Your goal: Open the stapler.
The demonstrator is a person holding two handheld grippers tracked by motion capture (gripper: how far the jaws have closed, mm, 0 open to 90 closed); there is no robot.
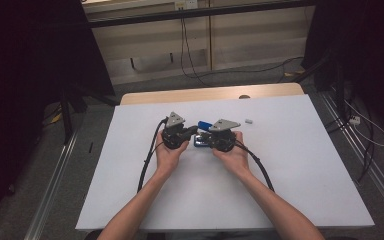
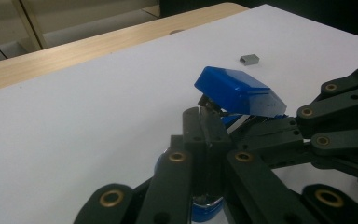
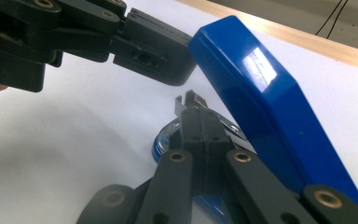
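Observation:
A blue stapler [image 1: 203, 124] lies on the white table between my two grippers, its lid [image 2: 237, 91] swung up and open. In the right gripper view the lid [image 3: 261, 93] rises at the right and the metal staple rail [image 3: 186, 100] sticks up just past my right gripper [image 3: 199, 114], which is shut on that rail. My left gripper [image 2: 204, 114] is shut, with its tip against the lower end of the lid. From above, the left gripper [image 1: 192, 131] and right gripper [image 1: 205, 137] point toward each other at the stapler. The stapler's base [image 2: 205, 207] shows below the left jaws.
A small grey block of staples [image 1: 248, 120] lies on the white tabletop [image 1: 280, 165] to the right of the stapler, also visible beyond the lid [image 2: 249, 59]. A wooden edge [image 1: 205, 93] runs along the far side. Cables trail back from both grippers.

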